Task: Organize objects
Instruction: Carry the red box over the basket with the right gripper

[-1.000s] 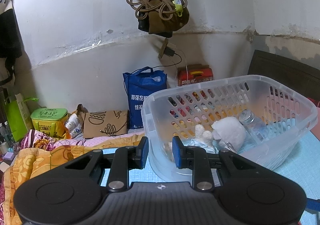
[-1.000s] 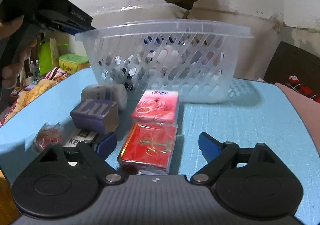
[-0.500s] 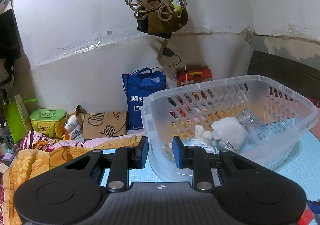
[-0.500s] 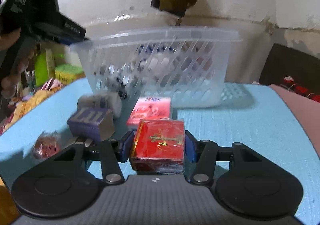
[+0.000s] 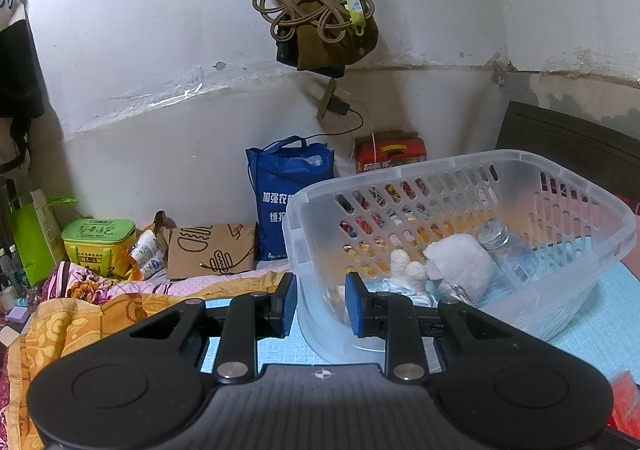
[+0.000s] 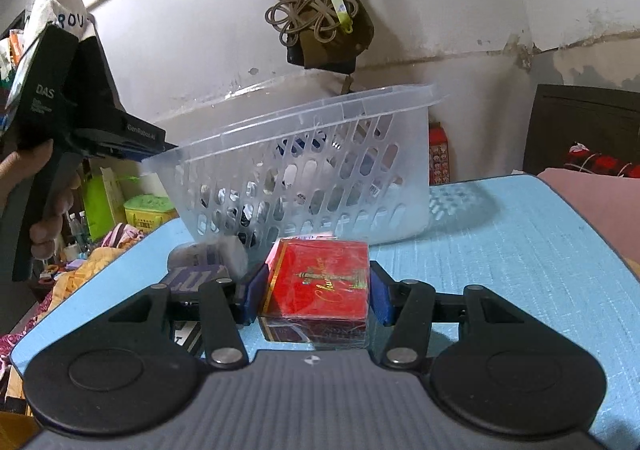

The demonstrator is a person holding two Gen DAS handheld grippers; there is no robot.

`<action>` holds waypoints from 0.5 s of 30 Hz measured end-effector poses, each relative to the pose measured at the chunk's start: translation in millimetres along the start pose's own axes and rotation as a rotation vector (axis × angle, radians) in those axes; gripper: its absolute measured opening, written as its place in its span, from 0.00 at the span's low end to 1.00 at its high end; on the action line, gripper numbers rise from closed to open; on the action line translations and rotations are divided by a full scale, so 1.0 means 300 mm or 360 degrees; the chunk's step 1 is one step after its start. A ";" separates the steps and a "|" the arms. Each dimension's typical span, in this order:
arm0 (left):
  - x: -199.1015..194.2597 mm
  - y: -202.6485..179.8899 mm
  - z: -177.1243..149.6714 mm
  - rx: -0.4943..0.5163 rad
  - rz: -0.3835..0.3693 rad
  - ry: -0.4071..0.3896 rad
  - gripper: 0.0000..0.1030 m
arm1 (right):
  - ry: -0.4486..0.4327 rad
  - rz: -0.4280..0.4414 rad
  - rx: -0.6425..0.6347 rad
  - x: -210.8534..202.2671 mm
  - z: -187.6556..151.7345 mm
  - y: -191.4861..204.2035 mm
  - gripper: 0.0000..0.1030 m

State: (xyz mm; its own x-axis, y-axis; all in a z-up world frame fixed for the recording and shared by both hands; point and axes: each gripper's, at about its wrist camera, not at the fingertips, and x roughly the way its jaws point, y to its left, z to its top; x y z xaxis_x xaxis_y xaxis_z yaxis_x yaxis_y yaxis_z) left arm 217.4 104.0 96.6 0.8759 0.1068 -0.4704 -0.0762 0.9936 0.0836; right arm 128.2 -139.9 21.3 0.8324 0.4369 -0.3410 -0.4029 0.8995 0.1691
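We see the red box (image 6: 320, 284) lying flat between the right tongs (image 6: 316, 292), its broad gold-printed face turned up toward the camera and slightly tilted, its long axis running across from one finger to the other. Both blue pads (image 6: 253, 292) press against its short sides, so the right tongs are closed to the width of the box and grip it. The box sits low over the blue bench (image 6: 500, 250), in front of the clear basket (image 6: 320, 154); we cannot tell whether it touches the bench. Just behind it a pink box (image 6: 308, 237) shows at its far edge, and a purple box (image 6: 196, 278) lies to its left on the bench.

The left tongs (image 5: 320, 304) stand at the near left corner of the basket (image 5: 440, 186), narrowly parted, with the basket's corner wall between the pads; whether they pinch that wall we cannot tell. Inside the basket lie a white plush toy (image 5: 456, 266) and a clear bottle (image 5: 508, 250).
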 end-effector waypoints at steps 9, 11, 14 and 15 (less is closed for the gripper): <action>0.001 -0.005 -0.004 -0.0004 0.0006 -0.0003 0.30 | -0.0007 0.0005 0.0010 -0.020 0.002 -0.019 0.54; 0.000 -0.003 -0.004 -0.0003 0.0005 -0.0004 0.30 | -0.0011 -0.0001 0.0005 -0.029 0.008 -0.025 0.54; 0.001 -0.004 -0.004 -0.0004 0.0004 -0.0003 0.30 | -0.0046 -0.0021 -0.0018 -0.051 0.031 -0.027 0.54; 0.000 -0.005 -0.004 -0.0003 0.0004 -0.0003 0.30 | -0.0058 -0.0017 -0.0023 -0.057 0.044 -0.028 0.54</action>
State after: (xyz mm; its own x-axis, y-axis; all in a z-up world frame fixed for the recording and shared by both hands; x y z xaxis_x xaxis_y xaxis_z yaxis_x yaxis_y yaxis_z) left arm 217.1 102.4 95.2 0.8767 0.1095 -0.4684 -0.0796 0.9933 0.0832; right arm 122.2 -155.0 37.8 0.8499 0.4269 -0.3090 -0.3989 0.9043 0.1522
